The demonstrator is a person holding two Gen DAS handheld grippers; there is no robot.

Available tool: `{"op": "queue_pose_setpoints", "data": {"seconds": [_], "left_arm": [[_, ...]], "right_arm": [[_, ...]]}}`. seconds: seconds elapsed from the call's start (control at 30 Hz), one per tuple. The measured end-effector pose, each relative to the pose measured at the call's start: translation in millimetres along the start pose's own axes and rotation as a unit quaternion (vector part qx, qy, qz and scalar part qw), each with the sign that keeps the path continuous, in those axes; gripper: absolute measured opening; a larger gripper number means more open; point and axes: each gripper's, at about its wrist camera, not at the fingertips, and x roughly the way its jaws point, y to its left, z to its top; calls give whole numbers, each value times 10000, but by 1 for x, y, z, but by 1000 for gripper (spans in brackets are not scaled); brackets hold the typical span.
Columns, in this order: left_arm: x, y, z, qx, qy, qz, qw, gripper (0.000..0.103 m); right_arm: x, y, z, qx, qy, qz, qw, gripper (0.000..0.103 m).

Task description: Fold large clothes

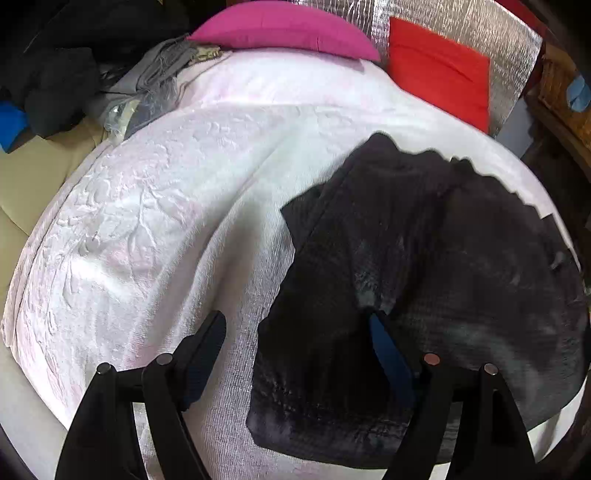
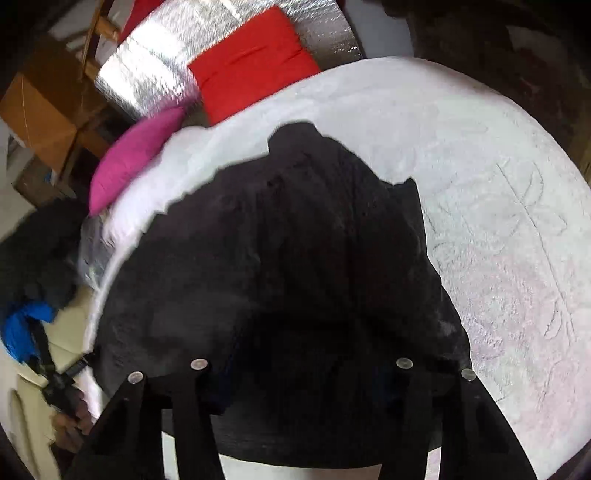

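A large black garment [image 1: 424, 266] lies spread on a white textured bedspread [image 1: 166, 206]. My left gripper [image 1: 295, 332] is open above the garment's near left edge. Its left finger [image 1: 203, 350] is over the white cover and its right finger [image 1: 391, 354] is over the black cloth. In the right wrist view the same garment [image 2: 280, 251] fills the middle. My right gripper [image 2: 303, 362] hangs just over its near edge with the fingers wide apart. Their tips are lost against the black cloth.
A pink cushion [image 1: 288, 29] and a red cushion [image 1: 439, 70] lie at the head of the bed against silver padding [image 1: 480, 26]. A pile of dark and grey clothes [image 1: 74, 74] sits at the far left. Wooden furniture [image 2: 44, 107] stands beyond the bed.
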Motion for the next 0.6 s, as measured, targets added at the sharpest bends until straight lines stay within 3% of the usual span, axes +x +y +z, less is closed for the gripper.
{"op": "queue_pose_setpoints", "data": {"seconds": [0.07,0.17,0.23,0.33,0.4,0.47,0.6], "left_arm": [[-12,-3,3,45,-251,-128,9996,81],[-30,-9,6,93,-650,-330,9973,81],[-33,-11,9,106,-766,-436,9960,81],[-20,-18,10,235,-512,-530,9970,81],[-2,-23,9,383,-192,-265,9987,81],[12,-28,6,501,7,-89,9987,81],[11,-25,9,364,58,-218,9991,81]], "right_arm": [[-11,1,7,95,-189,338,9992,58],[-30,4,17,118,-800,268,9964,59],[-29,1,24,228,-872,320,9954,59],[-9,-4,32,421,-543,359,9970,59],[10,-9,32,606,-224,20,9979,57],[25,-19,33,788,-1,-37,9969,57],[17,-16,28,662,-40,14,9978,59]]}}
